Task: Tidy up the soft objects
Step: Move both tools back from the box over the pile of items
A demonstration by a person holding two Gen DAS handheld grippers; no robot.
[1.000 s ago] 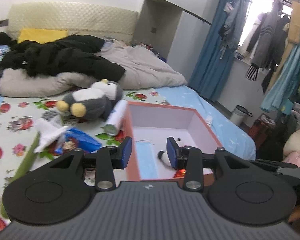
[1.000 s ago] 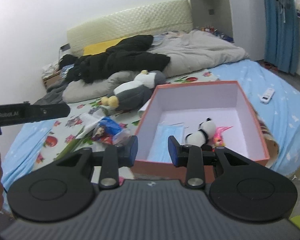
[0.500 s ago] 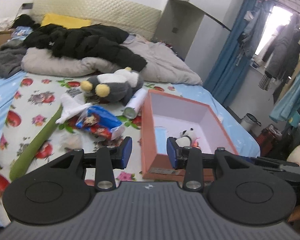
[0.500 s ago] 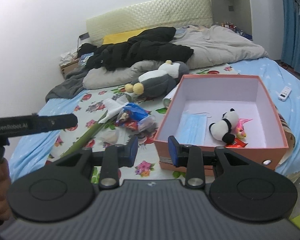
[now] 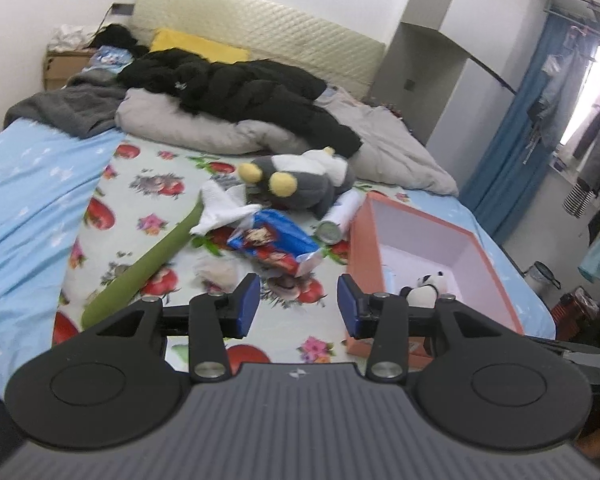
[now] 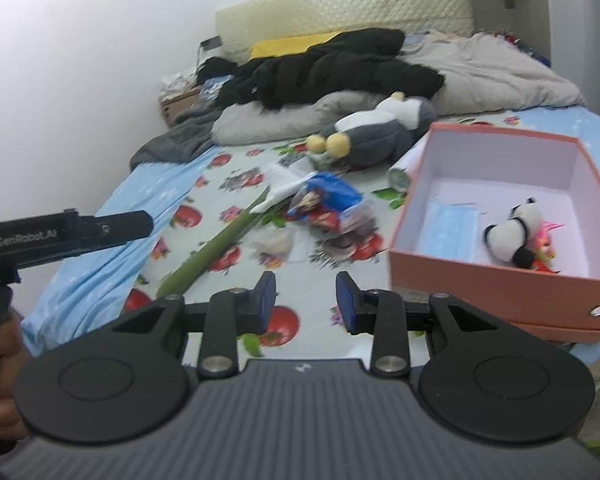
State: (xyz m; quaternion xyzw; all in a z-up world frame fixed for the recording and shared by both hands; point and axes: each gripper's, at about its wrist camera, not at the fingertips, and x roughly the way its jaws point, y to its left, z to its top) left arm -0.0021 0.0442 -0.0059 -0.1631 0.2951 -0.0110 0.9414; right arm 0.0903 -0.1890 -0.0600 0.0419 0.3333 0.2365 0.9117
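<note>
Pink box (image 6: 500, 276) sits on the bed (image 5: 32, 184) at 3 o'clock, holding a panda plush (image 6: 514, 234), a blue face mask (image 6: 450, 232) and something pink, half hidden behind the panda. Penguin plush (image 5: 300, 180) lies at 12 o'clock amid blurred wrappers. Left gripper (image 5: 298, 300) hovers level, jaws wide, empty. Right gripper (image 6: 306, 300) likewise, jaws wide, empty.

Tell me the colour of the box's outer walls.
Salmon pink box, pale lilac inside; clearest in the right wrist view.
</note>
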